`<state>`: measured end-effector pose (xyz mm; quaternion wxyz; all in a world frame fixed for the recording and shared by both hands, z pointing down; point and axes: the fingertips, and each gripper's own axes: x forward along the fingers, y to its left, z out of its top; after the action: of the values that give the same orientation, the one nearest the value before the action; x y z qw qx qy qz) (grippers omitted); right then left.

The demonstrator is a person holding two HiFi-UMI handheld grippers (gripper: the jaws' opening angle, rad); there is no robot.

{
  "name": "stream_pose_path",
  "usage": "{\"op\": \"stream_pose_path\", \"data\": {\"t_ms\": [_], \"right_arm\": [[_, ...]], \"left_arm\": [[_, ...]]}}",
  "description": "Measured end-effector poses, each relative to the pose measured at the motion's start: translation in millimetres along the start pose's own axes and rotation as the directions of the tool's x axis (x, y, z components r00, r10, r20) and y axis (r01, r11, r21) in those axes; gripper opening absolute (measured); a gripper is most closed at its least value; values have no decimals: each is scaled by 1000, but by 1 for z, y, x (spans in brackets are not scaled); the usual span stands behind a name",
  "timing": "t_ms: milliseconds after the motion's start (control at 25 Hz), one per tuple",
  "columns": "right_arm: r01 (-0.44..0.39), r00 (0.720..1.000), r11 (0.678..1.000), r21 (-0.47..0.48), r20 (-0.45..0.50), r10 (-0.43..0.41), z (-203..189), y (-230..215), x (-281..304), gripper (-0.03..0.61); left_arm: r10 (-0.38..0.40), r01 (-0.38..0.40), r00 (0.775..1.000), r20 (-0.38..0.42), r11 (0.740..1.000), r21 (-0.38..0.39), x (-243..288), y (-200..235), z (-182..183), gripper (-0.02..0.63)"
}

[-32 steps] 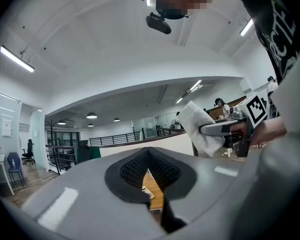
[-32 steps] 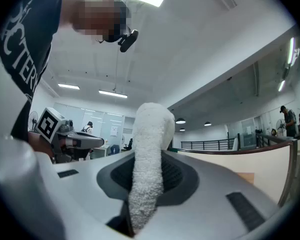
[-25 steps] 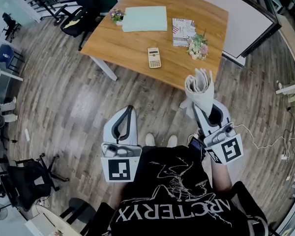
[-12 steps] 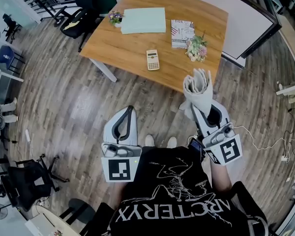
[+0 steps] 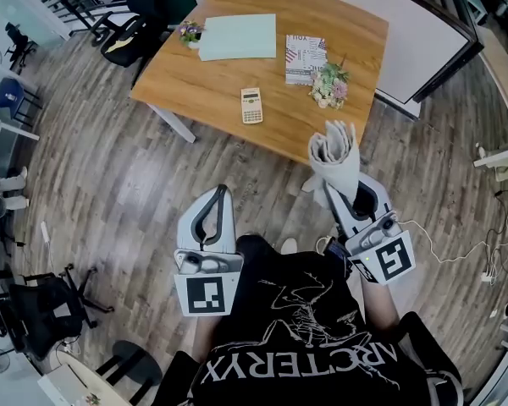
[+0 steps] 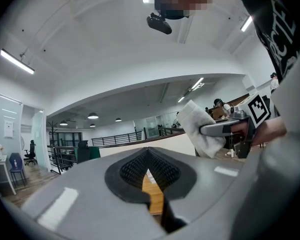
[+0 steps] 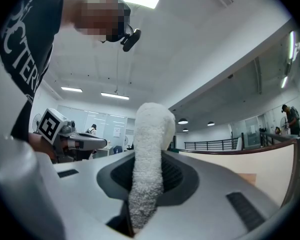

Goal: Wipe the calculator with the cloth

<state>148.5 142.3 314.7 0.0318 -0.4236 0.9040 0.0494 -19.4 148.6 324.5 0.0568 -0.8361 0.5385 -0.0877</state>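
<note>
Head view: wooden worktop [image 5: 203,79] sits ahead, its near edge running diagonally; both claws hang over the plank floor [image 5: 127,176] short of that edge. Calculator [image 5: 251,106] lies flat mid-worktop with bare wood on all sides, well apart from both claws. Right claw [image 5: 328,183] is clamped on a white cloth [image 5: 334,152], which stands up in a bunch and overlaps the worktop's near right edge in this view; the right gripper view shows the cloth [image 7: 150,134] pinched upright between the pads of the right claw [image 7: 146,184]. Left claw [image 5: 219,194] is lower left over the floor; in the left gripper view the left claw [image 6: 148,154] has its tips pressed together, holding nothing. Around the calculator: green sheet [image 5: 237,37] far left, small flowers [image 5: 189,32] at its corner, magazine [image 5: 306,47] far right, flower bunch [image 5: 328,84] between the magazine and the cloth. White board [image 5: 423,32] flanks the worktop's right side; office chair [image 5: 127,34] beyond the left corner.
</note>
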Motion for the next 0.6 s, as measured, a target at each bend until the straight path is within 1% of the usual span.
{"op": "stream_pose_path", "data": {"t_ms": [160,360,480,600], "right_arm": [[-13,1000,1000,6,-8,13,-5,-12,6,91],[-29,1000,1000,6,-12,29,-16,-27,37,91],[-22,1000,1000,8,-16,22,-25,-40,68,91],[-12,1000,1000,7,-22,12,-28,-54,110,91]], "left_arm": [[9,-9,1000,-4,1000,5,11,-1,-2,9],[18,-18,1000,2,1000,-9,40,17,-9,9],[8,-8,1000,-5,1000,-9,66,37,-16,9],[-8,8,1000,-7,1000,-10,100,69,-19,9]]}}
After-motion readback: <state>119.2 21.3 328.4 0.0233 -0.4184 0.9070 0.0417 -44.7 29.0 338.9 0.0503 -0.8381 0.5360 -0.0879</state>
